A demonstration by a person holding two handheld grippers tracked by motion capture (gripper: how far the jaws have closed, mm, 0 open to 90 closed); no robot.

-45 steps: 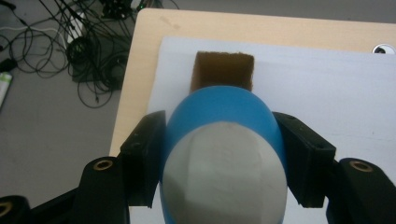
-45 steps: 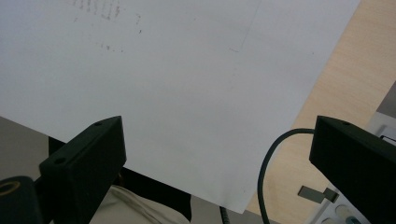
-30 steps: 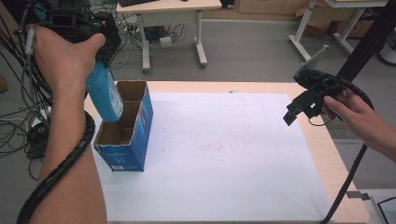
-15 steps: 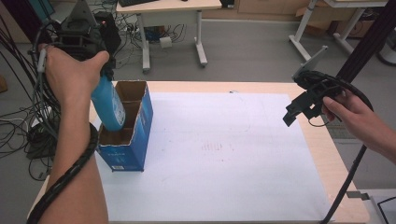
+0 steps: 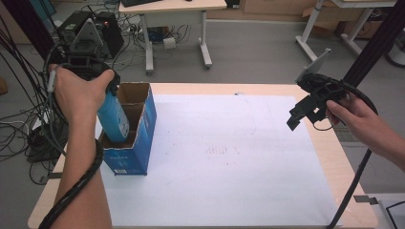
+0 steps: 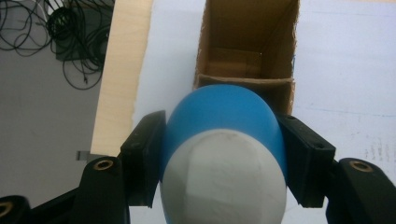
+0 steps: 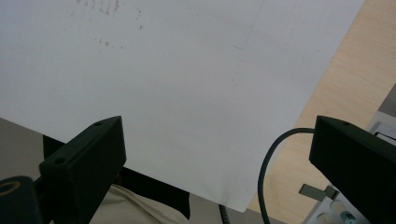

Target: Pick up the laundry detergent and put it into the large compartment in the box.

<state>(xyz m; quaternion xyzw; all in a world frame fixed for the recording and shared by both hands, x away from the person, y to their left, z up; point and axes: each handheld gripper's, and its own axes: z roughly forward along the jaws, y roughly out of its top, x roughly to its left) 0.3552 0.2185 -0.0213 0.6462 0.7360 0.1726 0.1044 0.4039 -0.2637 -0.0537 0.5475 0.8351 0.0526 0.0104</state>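
**Bottle lower into the near compartment of the box**

Over the last second we have brought the left gripper (image 5: 112,102) closer to the blue box (image 5: 136,143), and the blue bottle (image 5: 113,119) it clamps now has its lower end just inside the near compartment; a second ago more of it rode above the rim. We judge the insertion about half done: what remains is to lower it further and let go. In the left gripper view both jaws press the bottle's (image 6: 224,140) blue sides, with the cardboard divider (image 6: 245,83) just past it at 12 o'clock and the far compartment beyond lying empty.

The right gripper (image 5: 305,112) hangs at 3 o'clock above the white sheet (image 5: 229,157), well apart from the box, jaws spread wide and holding nothing; it has barely shifted.

The bottle's bottom end is hidden inside the box, so we cannot tell whether it touches the floor. Our left hand (image 5: 79,95) covers the left gripper's jaws in the high view.
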